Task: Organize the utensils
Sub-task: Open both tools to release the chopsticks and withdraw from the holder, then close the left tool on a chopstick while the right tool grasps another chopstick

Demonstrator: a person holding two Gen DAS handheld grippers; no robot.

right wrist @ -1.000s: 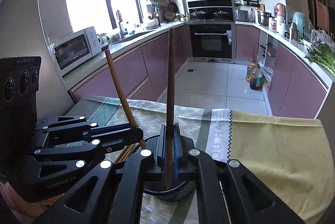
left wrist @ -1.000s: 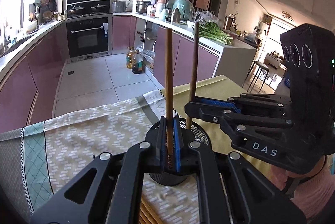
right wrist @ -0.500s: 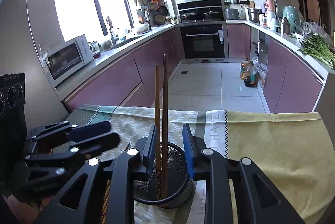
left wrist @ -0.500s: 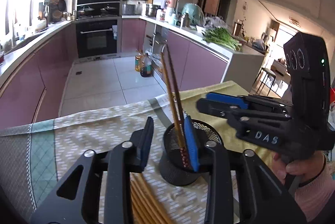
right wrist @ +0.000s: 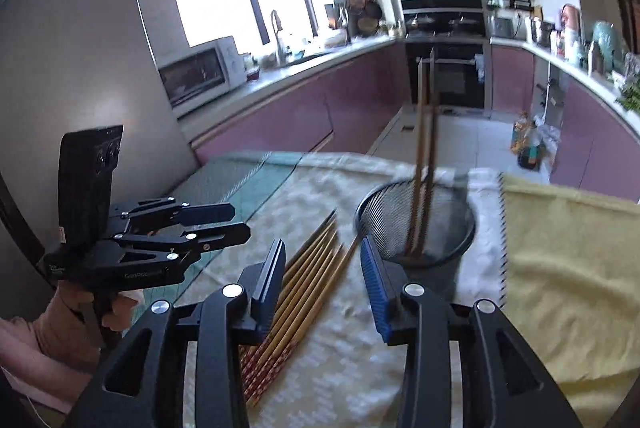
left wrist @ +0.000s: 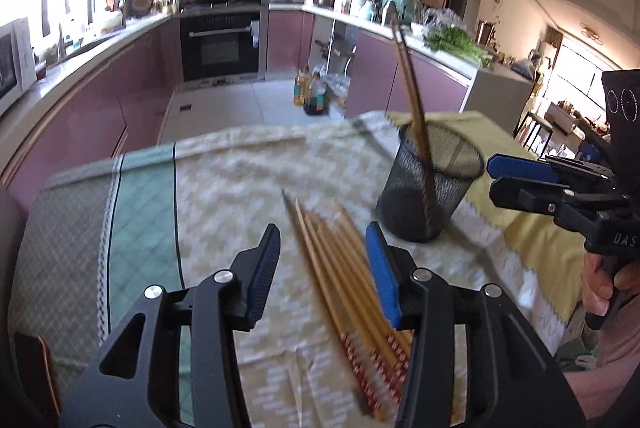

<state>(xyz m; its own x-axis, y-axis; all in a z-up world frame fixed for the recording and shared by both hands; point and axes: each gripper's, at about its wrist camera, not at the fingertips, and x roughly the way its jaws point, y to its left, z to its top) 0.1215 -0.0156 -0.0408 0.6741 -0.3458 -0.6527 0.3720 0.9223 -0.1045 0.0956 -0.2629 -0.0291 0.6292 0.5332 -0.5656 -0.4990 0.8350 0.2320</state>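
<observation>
Two chopsticks (left wrist: 412,95) stood leaning in the black mesh holder (left wrist: 430,187) on the patterned tablecloth (left wrist: 224,187), dropped there as the jaws of both my grippers had just been opening. My left gripper (left wrist: 324,268) hung spread and empty over the loose chopsticks (left wrist: 352,292) lying in a row beside the holder; my right gripper (right wrist: 324,280) was likewise parted, nothing between its pads. By my reckoning the job was barely begun, most sticks left to collect
</observation>
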